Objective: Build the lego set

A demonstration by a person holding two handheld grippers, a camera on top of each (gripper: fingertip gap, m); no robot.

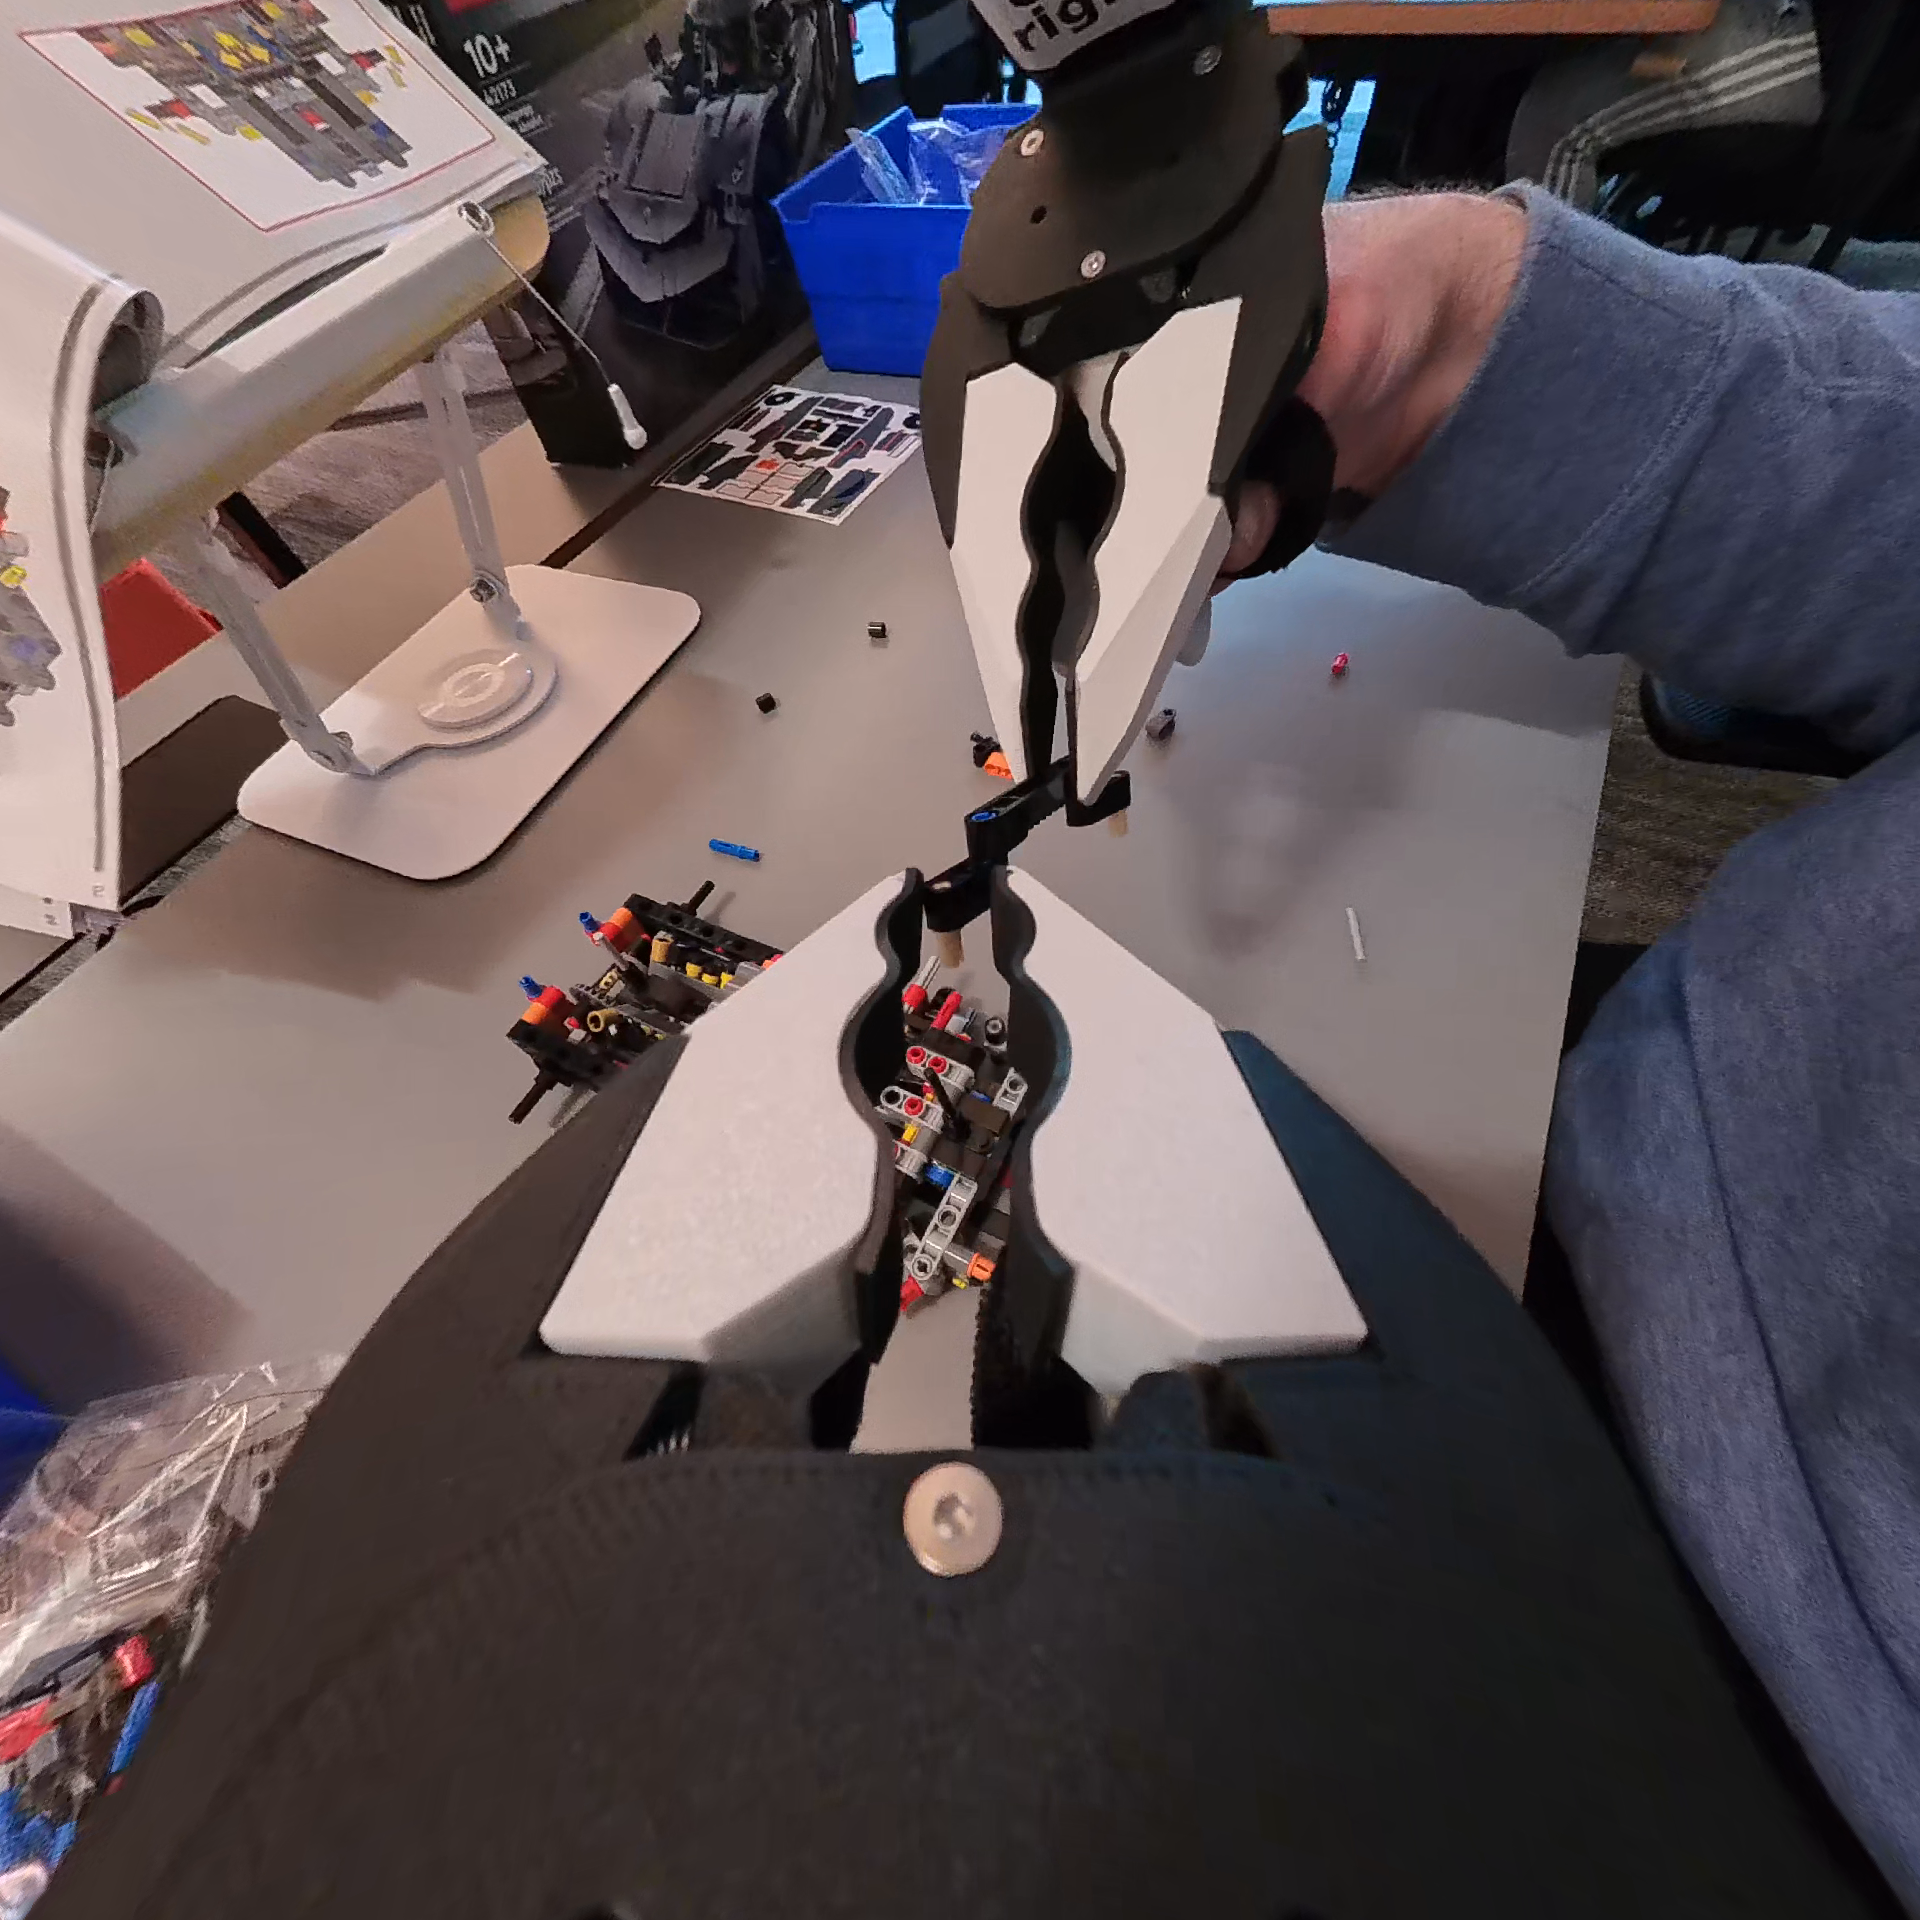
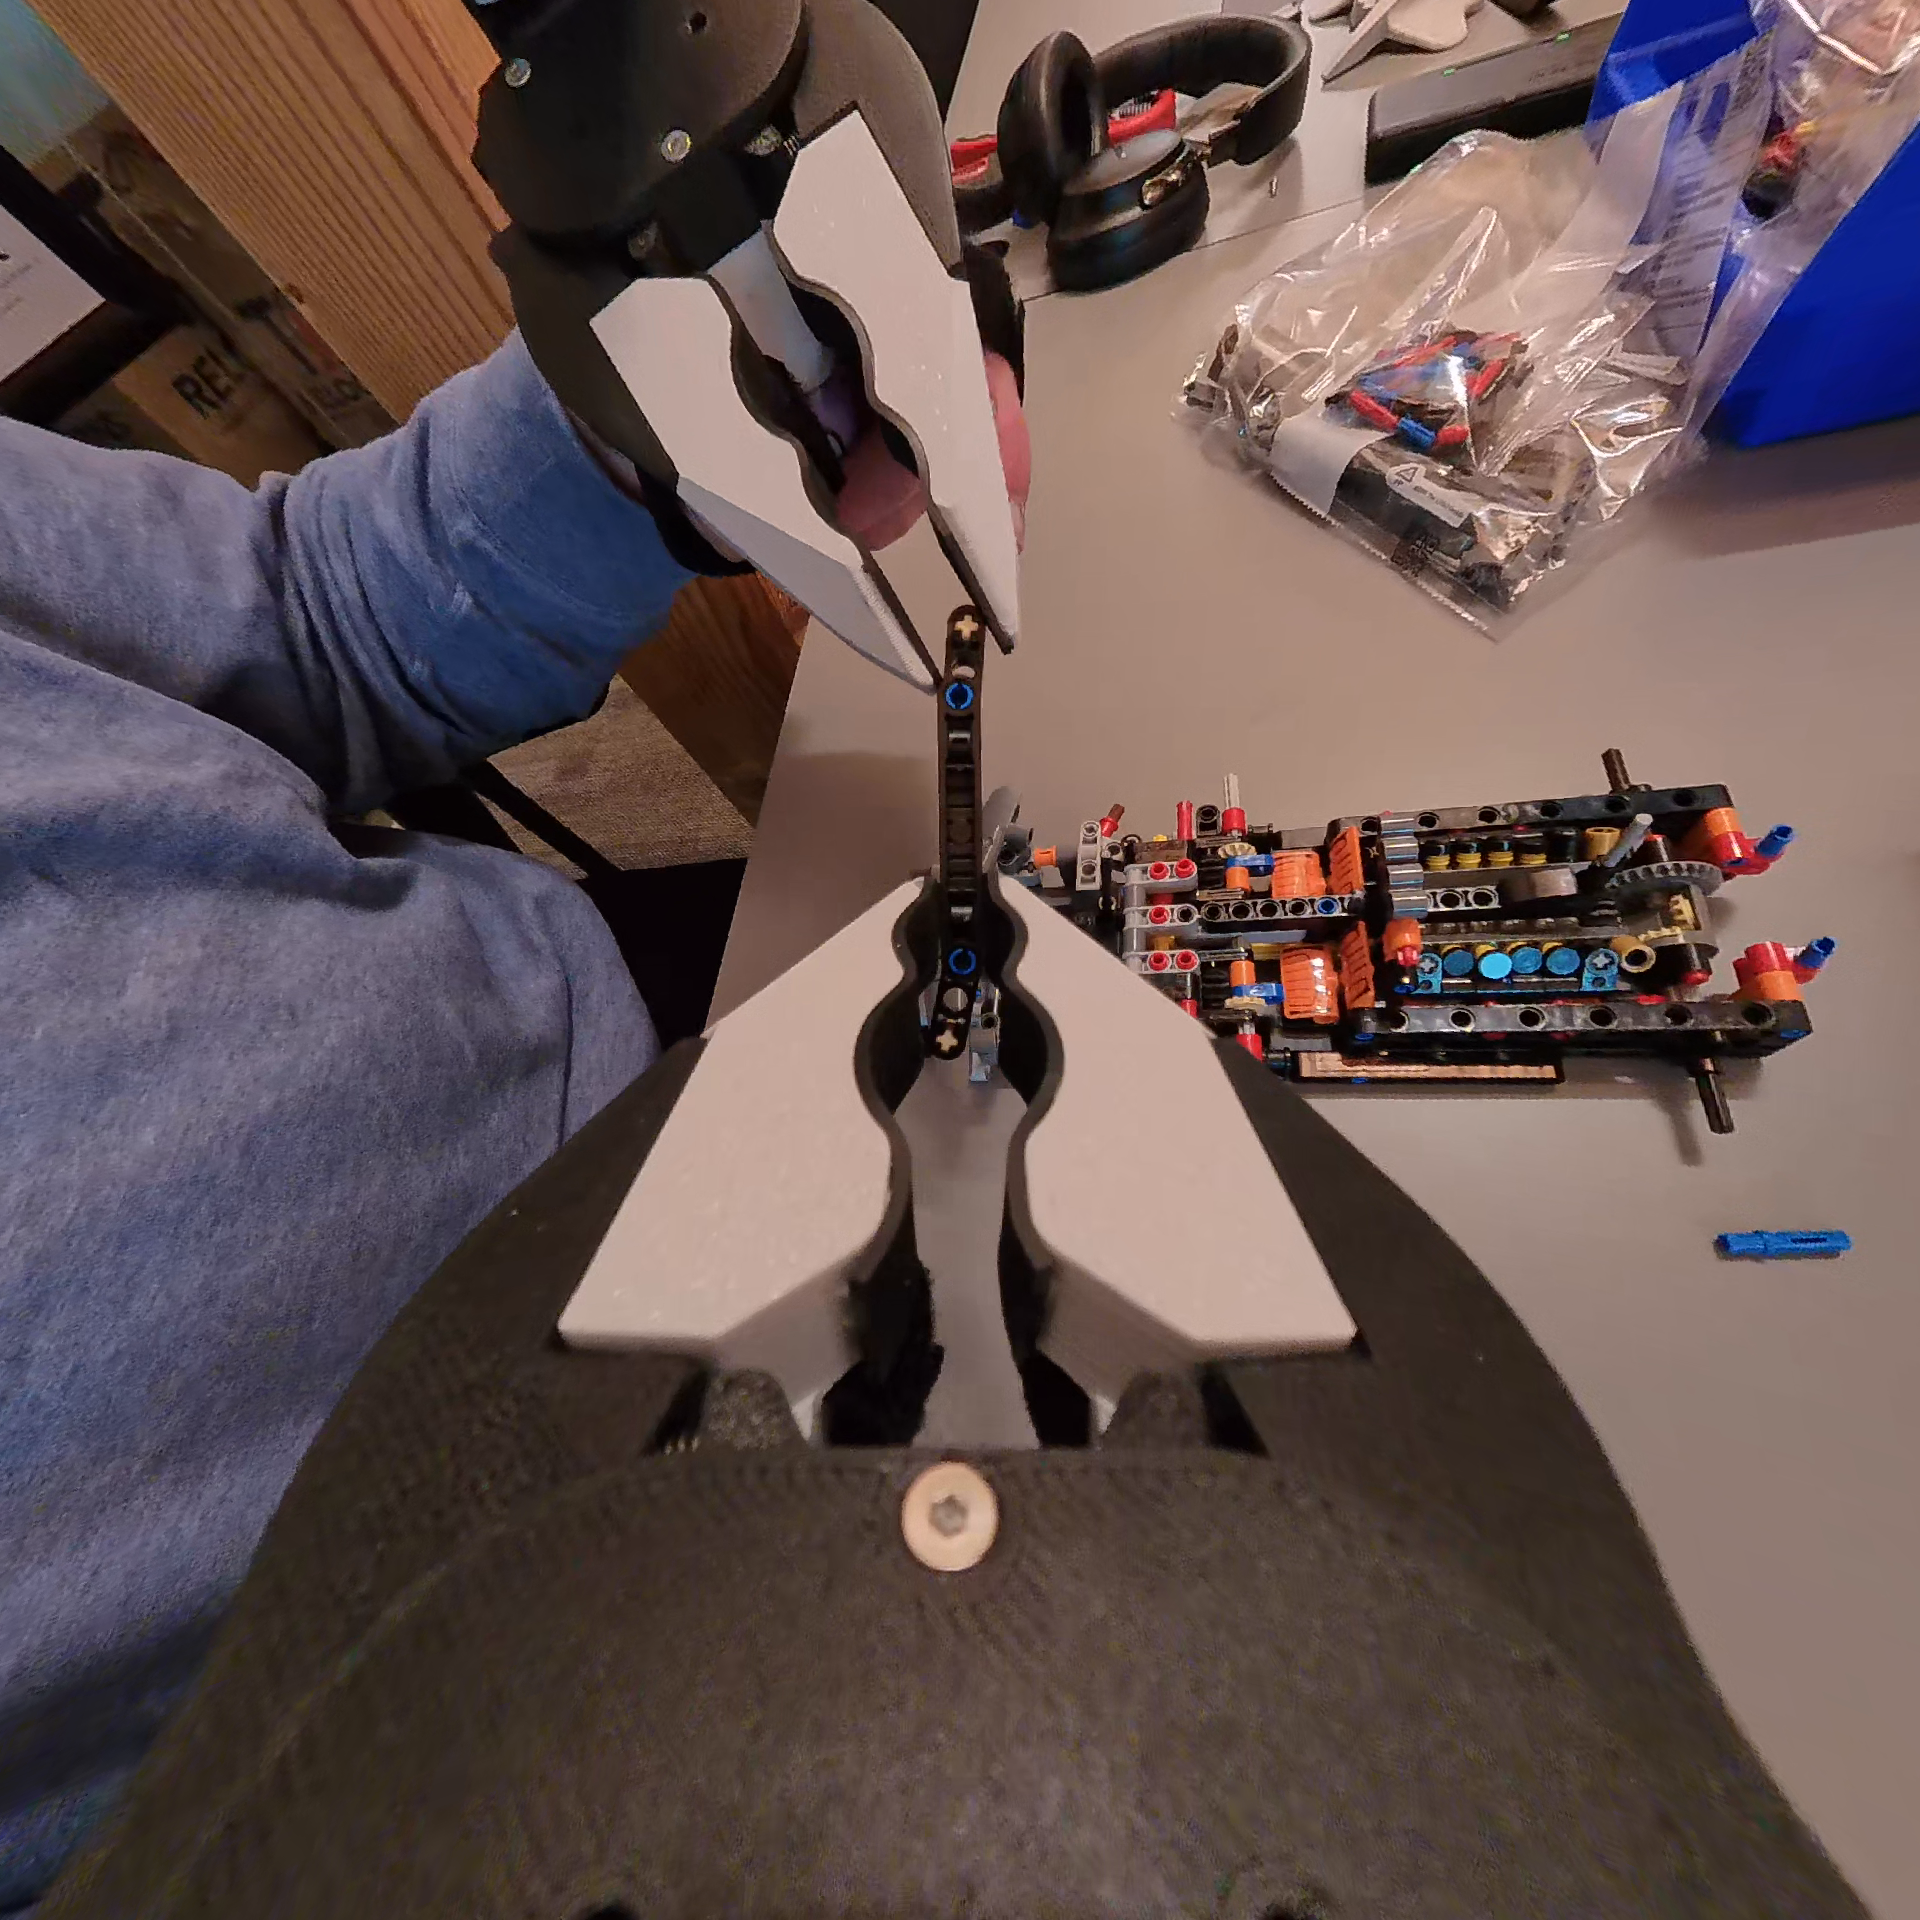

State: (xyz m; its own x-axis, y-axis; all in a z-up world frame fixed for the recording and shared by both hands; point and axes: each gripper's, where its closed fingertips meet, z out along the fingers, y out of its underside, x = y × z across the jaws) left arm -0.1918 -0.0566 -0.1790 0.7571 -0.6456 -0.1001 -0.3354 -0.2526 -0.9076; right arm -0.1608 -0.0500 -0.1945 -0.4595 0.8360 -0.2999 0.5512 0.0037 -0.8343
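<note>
A long black beam (image 1: 1003,826) with blue and tan pins in it is held in the air between both grippers. My left gripper (image 1: 956,888) is shut on one end. My right gripper (image 1: 1065,784) comes down from above and is shut on the other end. In the right wrist view the beam (image 2: 961,790) runs straight ahead from my right gripper (image 2: 961,883) to the left gripper (image 2: 966,660). The partly built model (image 2: 1455,914), black with orange, red and blue parts, lies flat on the grey table (image 2: 1351,1299). It also shows in the left wrist view (image 1: 644,997), below the left gripper.
An instruction booklet (image 1: 260,135) rests on a white stand (image 1: 468,707) at the far left. Behind are a blue bin (image 1: 883,239) and a sticker sheet (image 1: 800,452). A loose blue pin (image 2: 1782,1242) and small parts lie about. Bags of parts (image 2: 1455,395) and headphones (image 2: 1132,156) lie farther off. The tips of one gripper are about 4 centimetres away from the tips of the other.
</note>
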